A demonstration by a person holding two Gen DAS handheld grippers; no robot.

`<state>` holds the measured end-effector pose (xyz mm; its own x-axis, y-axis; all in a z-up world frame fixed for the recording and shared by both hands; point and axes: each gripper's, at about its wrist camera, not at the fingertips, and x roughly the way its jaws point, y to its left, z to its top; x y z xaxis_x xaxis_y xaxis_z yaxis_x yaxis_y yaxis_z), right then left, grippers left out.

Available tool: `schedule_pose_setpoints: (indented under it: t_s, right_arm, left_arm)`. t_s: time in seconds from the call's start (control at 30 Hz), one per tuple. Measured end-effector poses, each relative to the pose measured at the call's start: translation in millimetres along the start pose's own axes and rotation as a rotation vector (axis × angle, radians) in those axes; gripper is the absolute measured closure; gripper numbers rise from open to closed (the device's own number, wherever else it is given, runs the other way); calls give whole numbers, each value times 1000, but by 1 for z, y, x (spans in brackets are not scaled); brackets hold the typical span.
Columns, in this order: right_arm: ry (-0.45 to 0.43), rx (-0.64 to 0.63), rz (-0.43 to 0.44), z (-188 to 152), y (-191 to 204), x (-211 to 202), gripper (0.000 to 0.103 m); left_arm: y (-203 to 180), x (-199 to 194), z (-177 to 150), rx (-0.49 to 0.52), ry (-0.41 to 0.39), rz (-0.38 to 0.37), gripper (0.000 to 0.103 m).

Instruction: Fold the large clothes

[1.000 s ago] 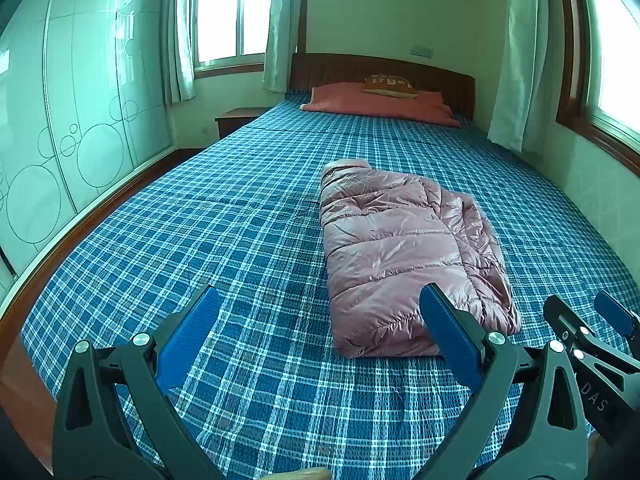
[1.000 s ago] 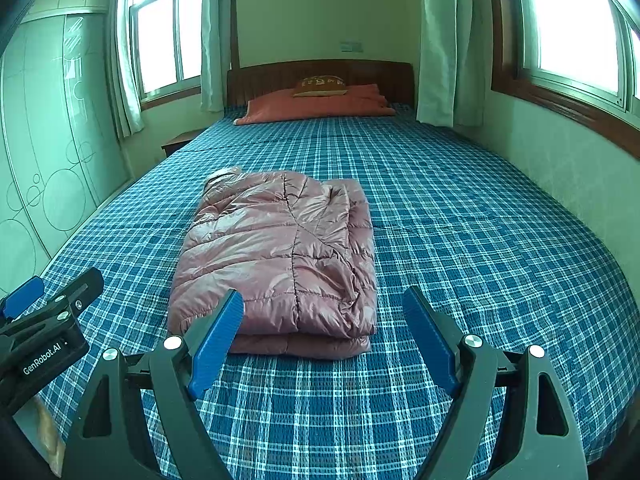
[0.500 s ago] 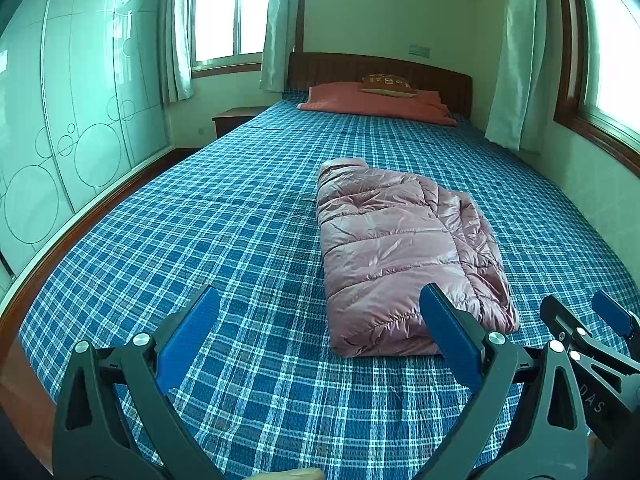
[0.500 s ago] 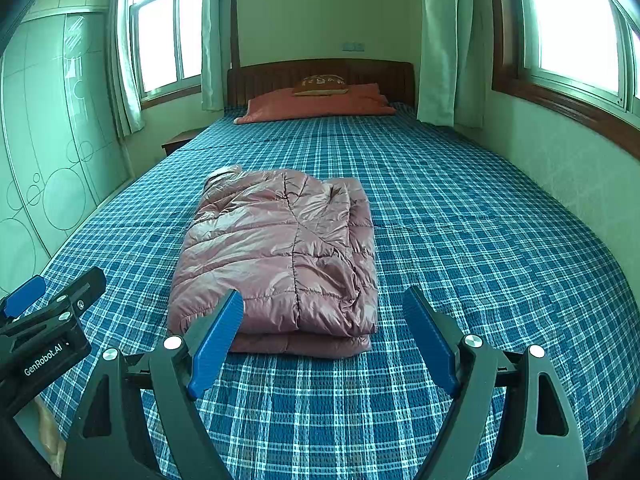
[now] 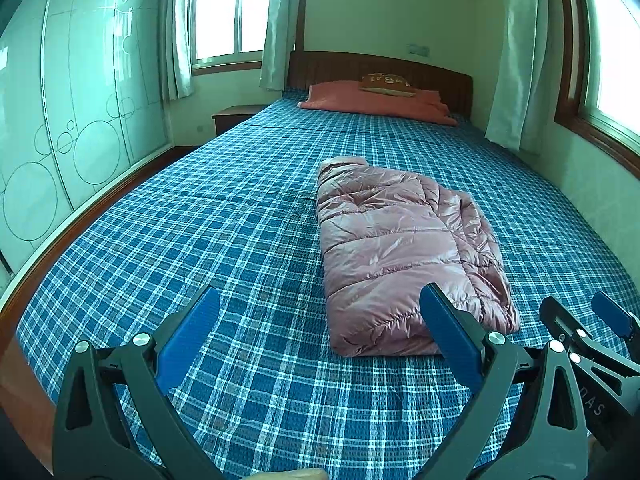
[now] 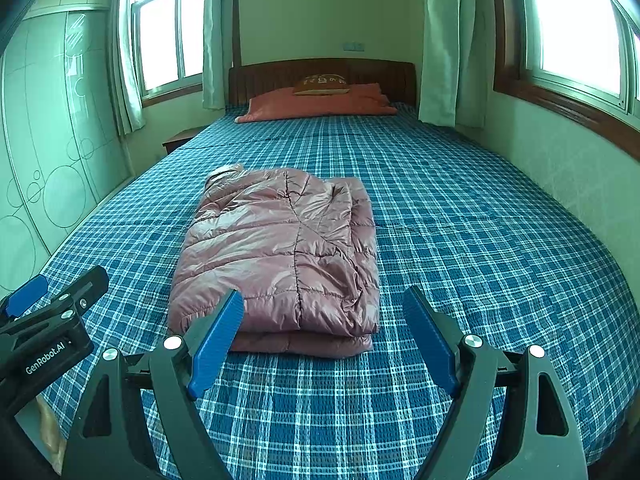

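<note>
A pink quilted puffer jacket (image 5: 400,256) lies folded into a compact rectangle on the blue plaid bed (image 5: 224,240); it also shows in the right wrist view (image 6: 280,252). My left gripper (image 5: 320,332) is open and empty, held above the bed just short of the jacket's near left corner. My right gripper (image 6: 320,332) is open and empty, held just short of the jacket's near edge. Each gripper shows at the edge of the other's view: the right one (image 5: 592,332) and the left one (image 6: 52,292).
An orange pillow (image 6: 320,102) and a small brown cushion (image 6: 322,84) lie by the wooden headboard. A glass-front wardrobe (image 5: 60,120) runs along the left. A wall with windows and curtains (image 6: 560,80) runs along the right. A nightstand (image 5: 236,116) stands far left.
Both grippers have drawn back slightly from the jacket and stay open. The jacket has not moved.
</note>
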<state>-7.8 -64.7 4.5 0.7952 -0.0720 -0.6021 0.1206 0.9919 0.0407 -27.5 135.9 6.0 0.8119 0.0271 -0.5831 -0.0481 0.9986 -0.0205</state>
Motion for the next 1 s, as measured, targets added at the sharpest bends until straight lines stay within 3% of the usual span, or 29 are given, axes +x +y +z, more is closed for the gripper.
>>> schedule_pose_setpoints:
  t_s: [0.57, 0.7, 0.87, 1.0]
  right_arm:
    - [5, -9, 3, -1, 2, 3, 22]
    - [9, -12, 10, -1, 2, 5, 22]
    - [8, -14, 8, -2, 2, 8, 22]
    - [16, 0, -1, -4, -8, 15, 22]
  left_arm:
    - [2, 3, 2, -15, -10, 4, 2]
    - [2, 8, 2, -23, 19, -6, 2]
    - [3, 12, 2, -22, -12, 14, 2]
    - [12, 30, -1, -22, 24, 14, 2]
